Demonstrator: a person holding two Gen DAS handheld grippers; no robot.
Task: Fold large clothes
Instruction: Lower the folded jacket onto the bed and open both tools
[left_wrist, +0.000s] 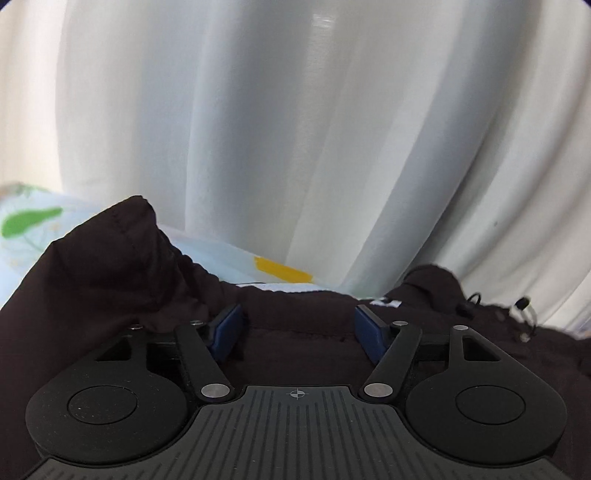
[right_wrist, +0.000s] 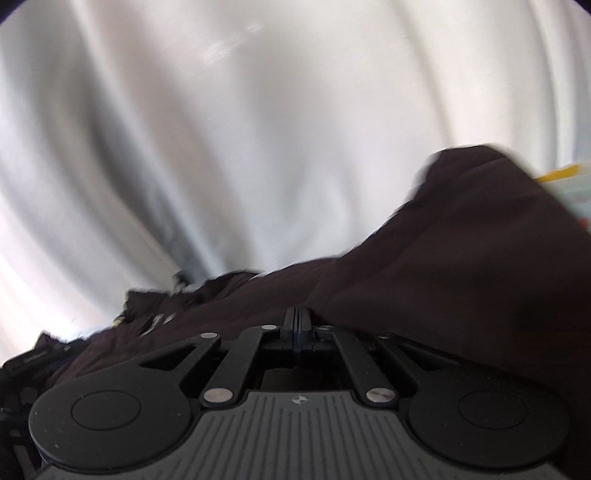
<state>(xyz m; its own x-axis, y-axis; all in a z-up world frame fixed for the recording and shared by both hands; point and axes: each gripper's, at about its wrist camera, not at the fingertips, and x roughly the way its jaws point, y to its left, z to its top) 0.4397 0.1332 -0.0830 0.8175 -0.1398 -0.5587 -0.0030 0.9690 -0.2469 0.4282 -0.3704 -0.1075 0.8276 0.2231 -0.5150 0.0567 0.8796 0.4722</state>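
A large dark brown garment (left_wrist: 110, 266) lies rumpled on a printed sheet, with one corner humped up at the left in the left wrist view. My left gripper (left_wrist: 298, 314) hovers low over its middle, open, its blue pads (left_wrist: 229, 325) wide apart and nothing pinched between them. In the right wrist view the same garment (right_wrist: 461, 258) rises in a tall fold at the right. My right gripper (right_wrist: 297, 314) is shut, fingertips pressed together right at the cloth. Whether a fold is caught between them does not show. This view is blurred.
A white curtain (left_wrist: 295, 129) hangs in folds close behind the garment and fills the right wrist view's upper part (right_wrist: 258, 129). The pale blue sheet (left_wrist: 207, 251) has green and yellow prints. Cord toggles (left_wrist: 524, 306) lie at the garment's right edge.
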